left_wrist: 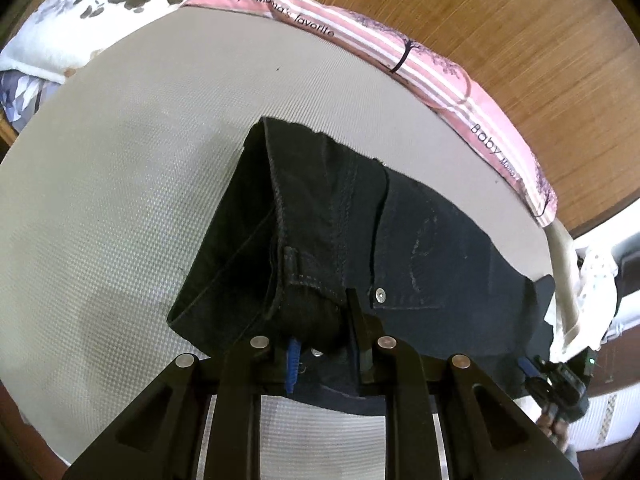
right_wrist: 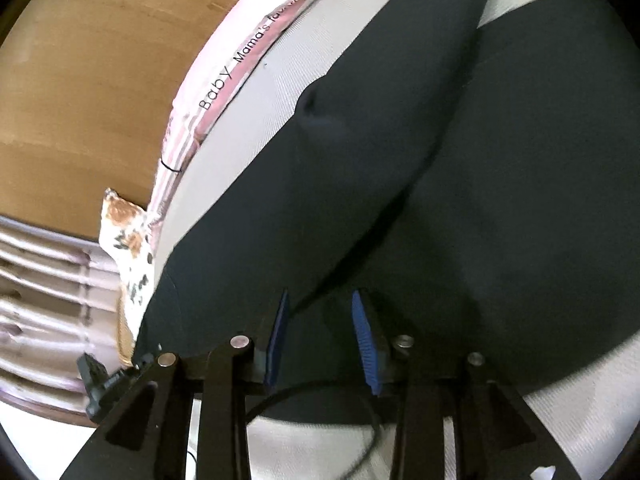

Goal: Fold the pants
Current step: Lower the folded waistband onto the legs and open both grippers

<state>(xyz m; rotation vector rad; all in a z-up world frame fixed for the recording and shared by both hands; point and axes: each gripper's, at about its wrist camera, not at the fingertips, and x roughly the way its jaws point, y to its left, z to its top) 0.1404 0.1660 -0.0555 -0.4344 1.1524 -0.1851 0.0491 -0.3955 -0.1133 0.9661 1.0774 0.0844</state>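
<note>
Left hand-held gripper [left_wrist: 320, 320] clamps black pants [left_wrist: 420, 240] (waistband end).

grey mat [left_wrist: 120, 184] | pink striped "Baby" cloth [left_wrist: 432, 68] along far edge | floral pillow [left_wrist: 80, 12] | wood floor [left_wrist: 480, 8]

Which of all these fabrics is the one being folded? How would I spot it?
Start at the big pale grey mat covering the bed. The pants lie on it, near the pink striped cloth printed "Baby". They are the only dark denim piece, with stitched seams and a metal rivet, one end doubled over and pinched in the left gripper.
</note>
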